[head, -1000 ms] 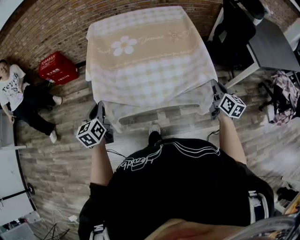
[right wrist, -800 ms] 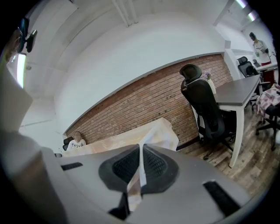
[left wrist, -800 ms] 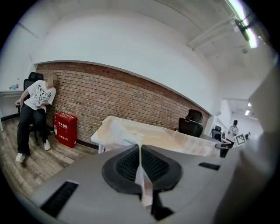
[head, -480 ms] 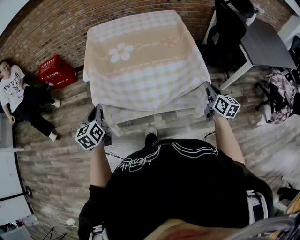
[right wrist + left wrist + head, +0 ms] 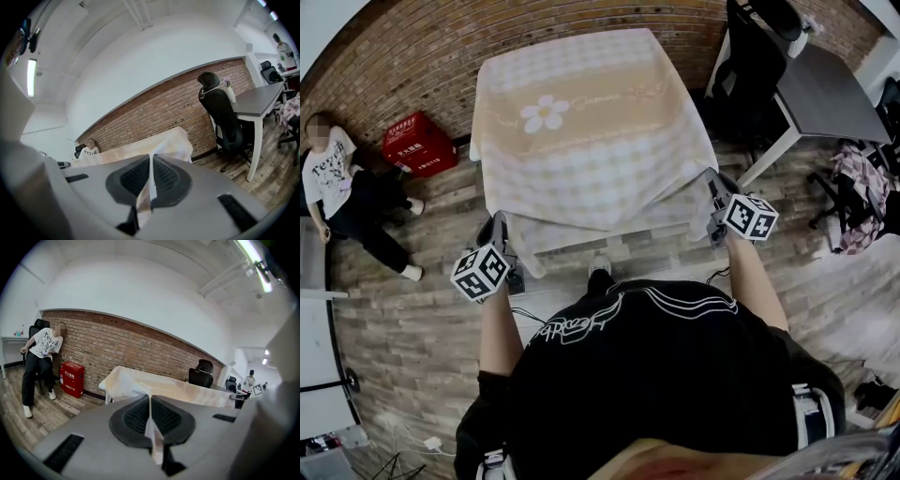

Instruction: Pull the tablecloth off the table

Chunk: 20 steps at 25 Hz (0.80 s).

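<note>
**A:** What is on my feed, view by view?

**B:** Head view, from above: the tablecloth (image 5: 591, 141), checked, with a beige band and a white daisy, lies spread over the table (image 5: 107, 398). I hold the left gripper (image 5: 494, 234) at the table's near-left corner and the right gripper (image 5: 712, 192) at its near-right corner. Each near corner of the cloth runs out to one of them.

**A:** And the jaws?

**B:** Left gripper view: the pads are pressed together with a thin fold of the cloth pinched between them. Right gripper view: the same, closed on a fold of cloth. The head view gives me only the marker cubes and gripper bodies, not the pads.

**A:** Any writing?

**B:** A line of script runs beside the daisy, too small for me to read. The red crate (image 5: 417, 143) sits on the floor left of the table, against the brick wall (image 5: 394, 56). It carries white characters, and in the left gripper view they seem to end in "119". The seated person (image 5: 342, 192), farther left of the table, wears a white T-shirt with dark lettering I cannot make out.

**A:** What does one view add to another?

**B:** Only the head view shows the daisy. Only the left gripper view shows the crate's lettered face. The right gripper view shows the black office chair (image 5: 222, 117) and grey desk (image 5: 262, 101), right of the table, in profile.
</note>
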Motion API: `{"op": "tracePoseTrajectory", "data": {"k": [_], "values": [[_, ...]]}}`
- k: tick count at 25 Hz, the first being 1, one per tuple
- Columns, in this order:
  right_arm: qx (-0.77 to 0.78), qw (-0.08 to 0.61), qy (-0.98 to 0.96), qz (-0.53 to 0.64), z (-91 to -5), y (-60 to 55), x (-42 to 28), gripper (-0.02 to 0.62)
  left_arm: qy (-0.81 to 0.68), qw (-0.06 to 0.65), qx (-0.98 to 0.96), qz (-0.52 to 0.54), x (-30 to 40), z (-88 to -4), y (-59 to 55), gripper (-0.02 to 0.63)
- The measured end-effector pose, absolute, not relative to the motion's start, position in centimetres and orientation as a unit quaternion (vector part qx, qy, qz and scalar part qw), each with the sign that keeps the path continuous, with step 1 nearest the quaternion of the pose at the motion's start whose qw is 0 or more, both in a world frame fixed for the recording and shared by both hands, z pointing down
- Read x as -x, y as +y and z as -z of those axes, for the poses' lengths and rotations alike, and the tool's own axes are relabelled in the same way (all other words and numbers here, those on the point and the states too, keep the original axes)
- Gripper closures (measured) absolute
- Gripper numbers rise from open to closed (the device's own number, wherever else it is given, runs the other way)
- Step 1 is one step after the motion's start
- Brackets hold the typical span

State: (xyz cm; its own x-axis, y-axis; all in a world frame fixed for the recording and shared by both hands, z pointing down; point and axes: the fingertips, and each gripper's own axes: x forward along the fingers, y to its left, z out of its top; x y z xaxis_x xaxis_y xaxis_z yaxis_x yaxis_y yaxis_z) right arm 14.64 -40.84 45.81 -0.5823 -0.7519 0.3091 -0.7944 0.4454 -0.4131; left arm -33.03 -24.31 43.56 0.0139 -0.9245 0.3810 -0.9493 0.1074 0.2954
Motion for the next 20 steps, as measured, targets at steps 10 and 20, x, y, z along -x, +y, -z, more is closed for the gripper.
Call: {"op": "tracePoseTrajectory", "data": {"k": [10,20], "values": [[-0.453,0.03,-0.851,-0.265,-45.4,-40.2,-15.9,0.597,-0.7,0.245,-0.671,-0.026,30.9,-42.6,-22.8,0.6],[-0.449,0.03,-0.85,-0.273,-46.2,-38.8,-15.1,0.597,-0.695,0.252,-0.672,-0.028,31.0,-43.6,-22.2,0.6]]}}
